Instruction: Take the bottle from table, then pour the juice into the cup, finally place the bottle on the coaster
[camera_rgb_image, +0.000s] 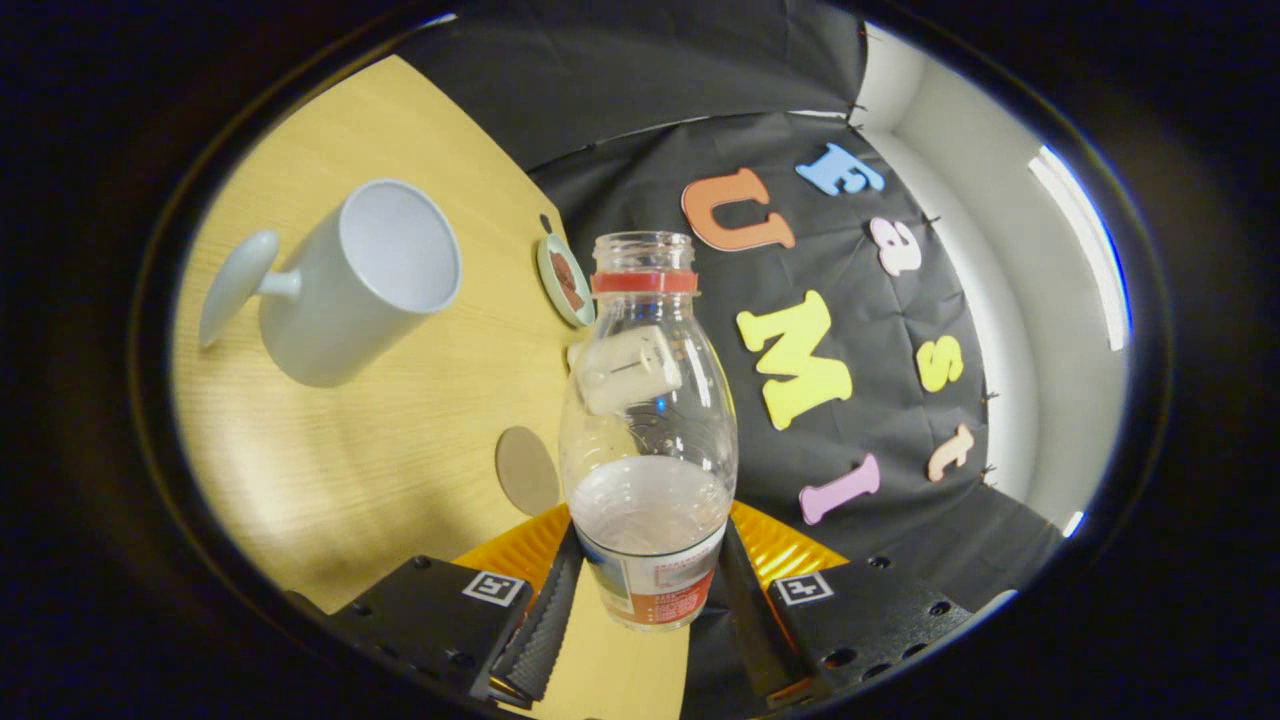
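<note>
Claw noted pinching the bottle: both fingers are pressed against the lower body, one on each side, at the level of the label band. The bottle is held between the fingers and rises straight ahead of them, neck away from the claw; it is uncapped, a red collar ring is seen below the open mouth, and a pale liquid fills roughly the lower part of the clear body. A pale blocky shape is seen through the upper glassy wall; what it is cannot be told. The table is seen tilted relative to the claw, so the bottle is judged to be lifted off the surface and partly leaned toward the cup, though no liquid is seen at the mouth. Beyond the fingers and off to the left side, the cup is noted on the table, its opening in view and apparently empty, handle turned away from the bottle. A round coaster is noted farther out, just beyond the bottle's neck, near the table's far edge. A flat grey disc lies on the table just left of the bottle body. Progress as judged: pick-up done; pouring not yet done; placing on the coaster left. Count: one bottle, one cup, one coaster, one grey disc, one claw.
</note>
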